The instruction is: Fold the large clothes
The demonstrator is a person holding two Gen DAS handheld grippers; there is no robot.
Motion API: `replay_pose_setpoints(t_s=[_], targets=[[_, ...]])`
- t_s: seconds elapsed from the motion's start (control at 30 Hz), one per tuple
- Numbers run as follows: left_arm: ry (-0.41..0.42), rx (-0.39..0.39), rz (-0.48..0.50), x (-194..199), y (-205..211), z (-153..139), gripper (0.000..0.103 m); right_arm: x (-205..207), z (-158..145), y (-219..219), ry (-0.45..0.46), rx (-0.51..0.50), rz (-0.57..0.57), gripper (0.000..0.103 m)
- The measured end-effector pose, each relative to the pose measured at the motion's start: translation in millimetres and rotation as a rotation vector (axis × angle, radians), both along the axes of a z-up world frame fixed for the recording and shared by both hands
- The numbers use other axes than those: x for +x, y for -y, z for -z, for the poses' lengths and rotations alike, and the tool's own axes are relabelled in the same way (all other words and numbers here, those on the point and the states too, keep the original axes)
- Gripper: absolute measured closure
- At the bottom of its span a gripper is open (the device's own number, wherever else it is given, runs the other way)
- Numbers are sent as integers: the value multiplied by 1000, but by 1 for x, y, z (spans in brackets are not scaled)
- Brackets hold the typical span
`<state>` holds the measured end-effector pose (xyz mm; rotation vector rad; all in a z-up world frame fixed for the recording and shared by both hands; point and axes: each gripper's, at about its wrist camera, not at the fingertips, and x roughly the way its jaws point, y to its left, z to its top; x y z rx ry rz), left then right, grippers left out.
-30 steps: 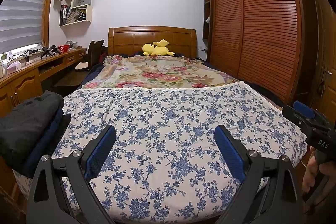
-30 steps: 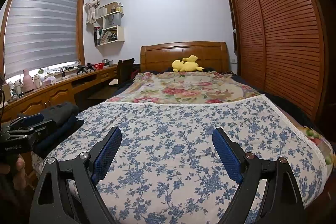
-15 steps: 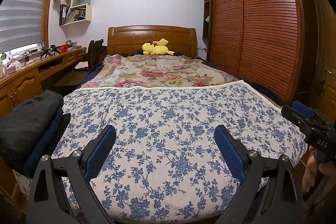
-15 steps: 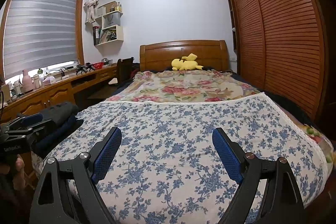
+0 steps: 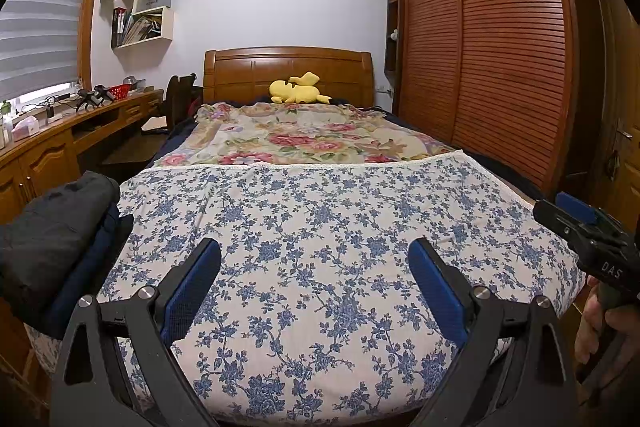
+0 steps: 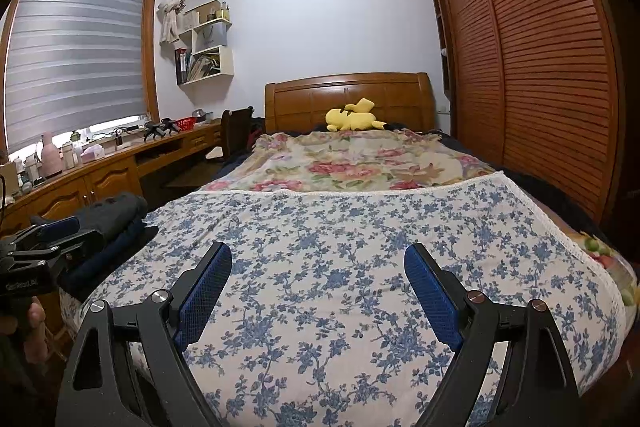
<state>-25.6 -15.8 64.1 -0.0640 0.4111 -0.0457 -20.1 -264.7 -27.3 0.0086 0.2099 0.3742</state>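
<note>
A large white cloth with a blue flower print lies spread flat over the foot half of the bed. My left gripper hovers open over its near edge, nothing between the blue pads. My right gripper is open too, above the same near edge and further right. Each gripper shows at the side of the other's view, held by a hand: the right one, the left one.
A folded stack of dark clothes sits at the bed's left near corner. Beyond the blue cloth lies a red-flowered blanket and a yellow plush toy. A wooden desk runs along the left, a slatted wardrobe along the right.
</note>
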Motion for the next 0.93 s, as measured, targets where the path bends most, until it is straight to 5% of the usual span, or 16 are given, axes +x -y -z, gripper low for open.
replay_pose_setpoints(t_s=[0.93], targets=[[0,3,5,-1,2,1,8,-1,-1,-2,-3,-1,6,14]])
